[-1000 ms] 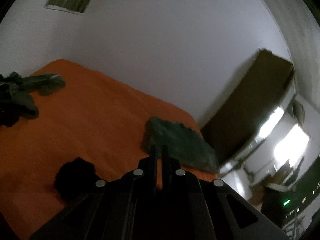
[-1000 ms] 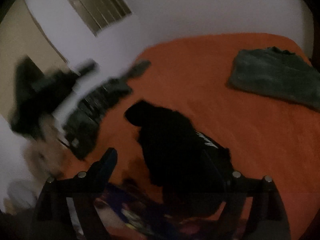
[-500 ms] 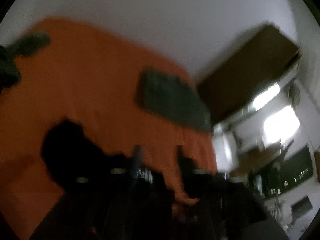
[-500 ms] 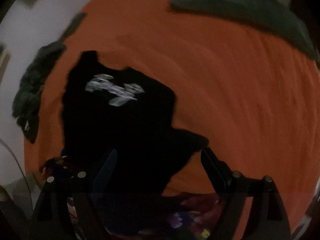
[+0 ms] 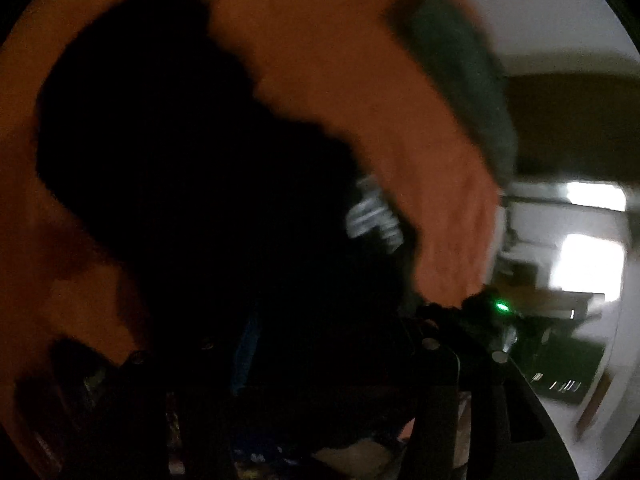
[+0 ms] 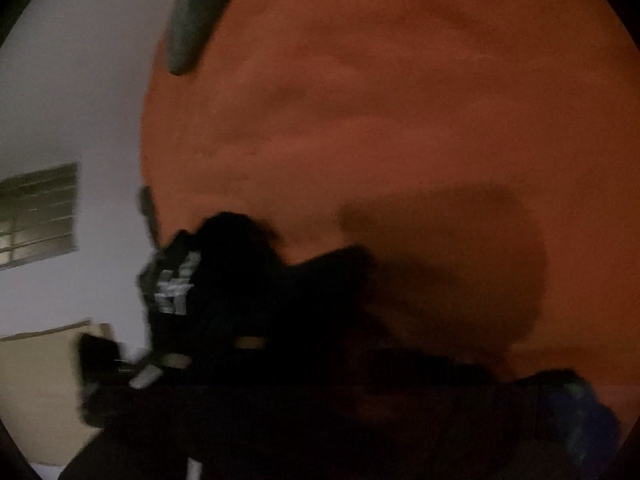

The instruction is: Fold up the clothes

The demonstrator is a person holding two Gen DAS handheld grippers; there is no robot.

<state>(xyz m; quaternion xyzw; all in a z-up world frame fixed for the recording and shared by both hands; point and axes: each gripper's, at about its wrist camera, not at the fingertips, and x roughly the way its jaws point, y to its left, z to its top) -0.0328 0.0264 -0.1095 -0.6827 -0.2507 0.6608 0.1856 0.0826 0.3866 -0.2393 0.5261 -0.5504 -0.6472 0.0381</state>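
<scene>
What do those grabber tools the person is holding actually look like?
Both frames are dark and blurred. The left gripper shows as a black angular frame with small round silver screw heads. The other black device beside it, with a green indicator light, seems to be the right gripper. The jaws are lost against the black T-shirt.

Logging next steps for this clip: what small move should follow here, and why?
Probably steady both tongs and spread the black shirt flat on the orange bedsheet: it lies bunched, its white print crumpled, and both views are too blurred to show any grip.

Black garment [image 5: 192, 152] crowds near side; orange bedsheet [image 6: 400, 100] beyond looks open.
</scene>
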